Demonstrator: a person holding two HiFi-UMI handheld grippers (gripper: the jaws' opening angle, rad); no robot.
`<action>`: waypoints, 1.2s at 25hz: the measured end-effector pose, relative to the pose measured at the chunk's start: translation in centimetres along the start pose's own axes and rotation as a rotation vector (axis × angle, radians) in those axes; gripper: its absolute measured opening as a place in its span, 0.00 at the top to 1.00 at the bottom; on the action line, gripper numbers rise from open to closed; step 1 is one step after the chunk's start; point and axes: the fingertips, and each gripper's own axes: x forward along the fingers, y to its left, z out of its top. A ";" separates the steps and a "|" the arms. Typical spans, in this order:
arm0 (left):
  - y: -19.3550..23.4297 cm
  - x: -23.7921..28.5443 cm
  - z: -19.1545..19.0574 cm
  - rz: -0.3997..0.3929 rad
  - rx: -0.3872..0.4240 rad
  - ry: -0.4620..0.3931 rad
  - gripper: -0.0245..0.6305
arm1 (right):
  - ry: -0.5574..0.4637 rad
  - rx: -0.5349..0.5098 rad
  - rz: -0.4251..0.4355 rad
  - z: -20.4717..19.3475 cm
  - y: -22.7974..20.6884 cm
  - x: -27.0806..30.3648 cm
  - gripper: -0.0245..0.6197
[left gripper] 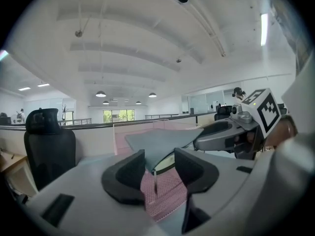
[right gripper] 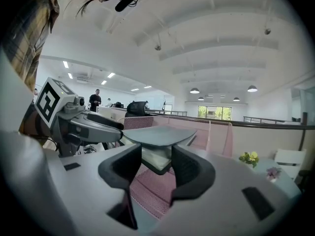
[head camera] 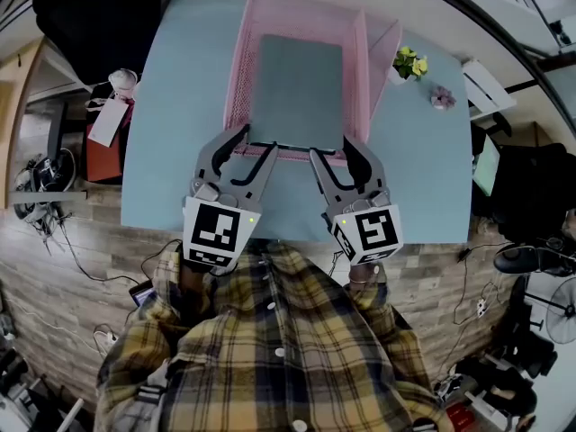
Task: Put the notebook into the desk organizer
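Note:
A grey-green notebook [head camera: 297, 88] lies in the pink mesh desk organizer [head camera: 236, 88], its near edge at the organizer's front rim. My left gripper [head camera: 258, 142] stands at the notebook's near left corner and my right gripper [head camera: 331, 148] at its near right corner. In the left gripper view the corner of the notebook [left gripper: 162, 137] points down between the jaws of the left gripper [left gripper: 160, 168], with a gap on the right side. In the right gripper view the notebook [right gripper: 160, 134] sits between the jaws of the right gripper [right gripper: 156, 163]. Pink mesh [left gripper: 165, 195] [right gripper: 147, 186] shows under both.
The organizer stands on a light blue table [head camera: 180, 106]. Small yellow flowers [head camera: 409, 63] [right gripper: 248, 157] and a pink trinket [head camera: 442, 97] sit to its right. A black chair [head camera: 99, 16] [left gripper: 49, 146] stands beyond the far left corner, and a red bag [head camera: 112, 120] hangs beside the left edge.

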 end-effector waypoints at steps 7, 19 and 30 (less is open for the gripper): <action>0.7 0.5 -0.1 0.015 0.013 0.019 0.69 | 0.030 -0.018 -0.036 0.1 0.0 0.7 0.66; 0.6 1.1 -0.1 0.049 0.033 0.042 0.69 | 0.066 -0.065 -0.124 0.0 -0.3 1.0 0.67; 0.1 0.4 0.4 0.060 0.027 0.011 0.69 | 0.035 -0.005 -0.080 -0.1 -0.2 0.2 0.67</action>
